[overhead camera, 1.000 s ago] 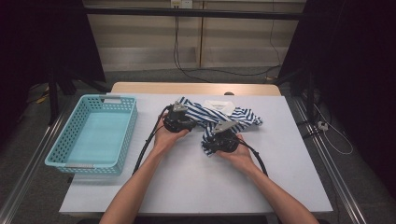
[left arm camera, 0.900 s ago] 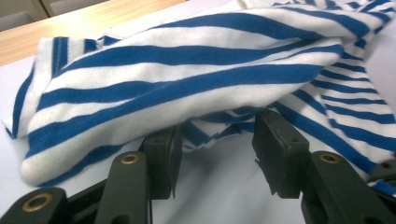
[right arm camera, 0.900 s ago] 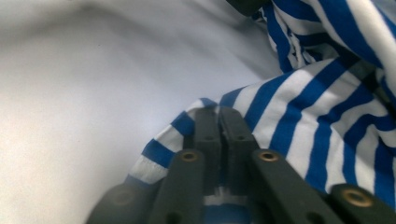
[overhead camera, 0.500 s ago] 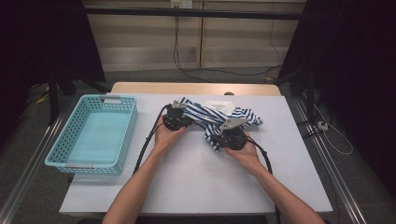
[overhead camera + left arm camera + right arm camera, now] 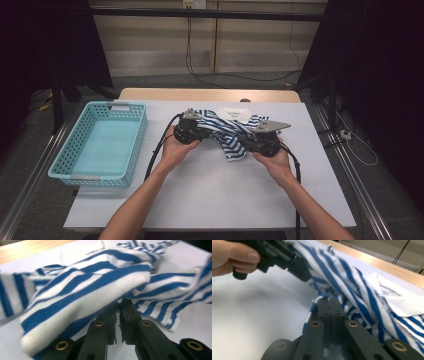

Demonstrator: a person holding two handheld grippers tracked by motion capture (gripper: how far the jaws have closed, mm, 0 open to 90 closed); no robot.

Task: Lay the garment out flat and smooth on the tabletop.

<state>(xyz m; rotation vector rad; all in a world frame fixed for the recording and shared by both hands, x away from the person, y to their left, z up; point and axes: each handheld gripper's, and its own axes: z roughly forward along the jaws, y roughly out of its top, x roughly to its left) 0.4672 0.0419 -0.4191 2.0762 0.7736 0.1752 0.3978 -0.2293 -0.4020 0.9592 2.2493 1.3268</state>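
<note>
A: Caught the striped shirt [image 5: 231,145] at two places; found it bunched in the middle of the table [image 5: 200,200], to the right of the turquoise basket [image 5: 135,142] and well apart from it.

B: Checked the left gripper [image 5: 119,303] first; had just been closing its jaws; saw them all but pressed together, with a thick fold of cloth draped over them and nipped at the tips.

A: And the right gripper [image 5: 329,301]?

B: Saw its jaws pressed flat together, pinching a blue-edged hem at the near side of the heap.

A: Judged the step as lifting the garment and spreading it between the two grips; seemed barely begun, with much of the cloth apparently resting on the table.

B: Called for raising both hands together and level; otherwise risked dragging the white collar [image 5: 234,114] under the rest and twisting the body of the shirt.

A: Called also for drawing the grips apart slowly, only as far as tautness; could easily have lost the left pinch, taken so near the tips.

B: Worth holding both pinches firm throughout; worth lifting high enough to clear the table before any swing toward the basket; would otherwise have trailed a loose end across the surface.
</note>
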